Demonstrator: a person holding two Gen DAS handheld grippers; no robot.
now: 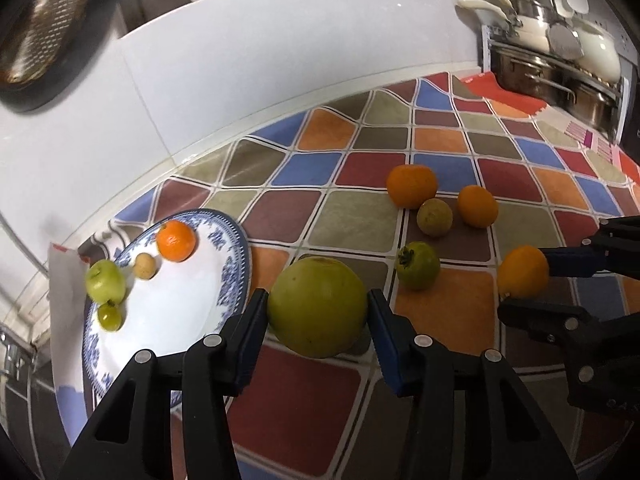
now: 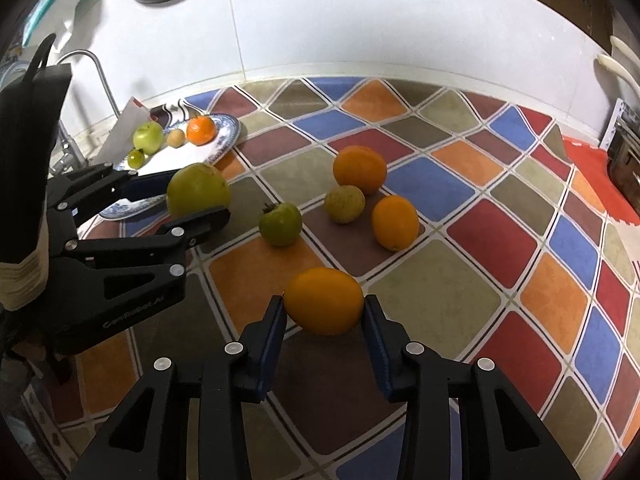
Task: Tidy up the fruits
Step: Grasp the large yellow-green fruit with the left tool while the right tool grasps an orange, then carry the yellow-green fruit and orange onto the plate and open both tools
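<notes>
My left gripper is shut on a large green fruit, pads pressing its two sides, just right of the blue-and-white plate. The plate holds a mandarin, a green apple, a small tan fruit and a small green fruit. My right gripper is shut on a yellow-orange fruit over the checkered cloth. Loose on the cloth lie two oranges, a dull yellow-green fruit and a green persimmon. The left gripper also shows at the left of the right wrist view.
A white tiled wall bounds the counter at the back. A rack of steel pots stands at the back right. A tap and sink edge lie left of the plate. A dark pan with a sieve hangs on the wall.
</notes>
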